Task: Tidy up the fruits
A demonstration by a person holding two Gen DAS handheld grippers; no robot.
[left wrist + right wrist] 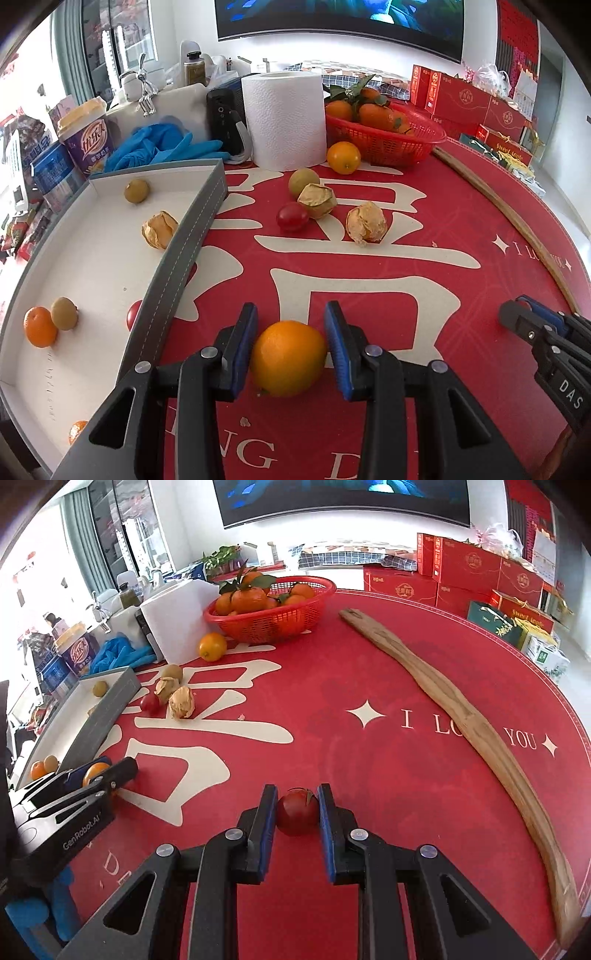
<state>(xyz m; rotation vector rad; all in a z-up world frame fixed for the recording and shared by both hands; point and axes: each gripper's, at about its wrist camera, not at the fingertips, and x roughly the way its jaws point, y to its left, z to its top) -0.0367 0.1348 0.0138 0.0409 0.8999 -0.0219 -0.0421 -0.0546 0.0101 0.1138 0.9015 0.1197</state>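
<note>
1. The left gripper (pixel 290 345) is clamping an orange (pixel 288 358), with both blue pads pressing on its sides. It's sitting low over the red mat (pixel 424 229), just right of the grey tray's (pixel 192 236) wall.
2. The right gripper (pixel 297 806) is clenching a small red tomato (pixel 297 811) between its pads, also right over the mat. You can see the green stem bit poking up on top.
3. From the left wrist camera the right gripper is poking in at the far right edge, well apart from the left one.
4. The tray is already holding some stuff: a small orange fruit (pixel 40 326) touching a yellow-green one (pixel 64 313) near the left wall, another yellow-green one (pixel 136 190) up in the far corner, a papery husked fruit (pixel 159 229) leaning against the right wall, and a red tomato (pixel 133 314) half hidden behind that wall. There's another orange bit (pixel 77 430) peeking out at the bottom edge.
5. Loose fruit is still lying out on the mat: a cherry tomato (pixel 292 216), two husked fruits (pixel 317 200) (pixel 366 223), a green round one (pixel 303 182) and another orange (pixel 343 157) just beside the red basket (pixel 406 142).
6. The basket is sitting full of leafy tangerines (pixel 376 112), next to a paper towel roll (pixel 284 120).
7. A long wooden stick (pixel 461 709) is lying across the right side of the mat.
</note>
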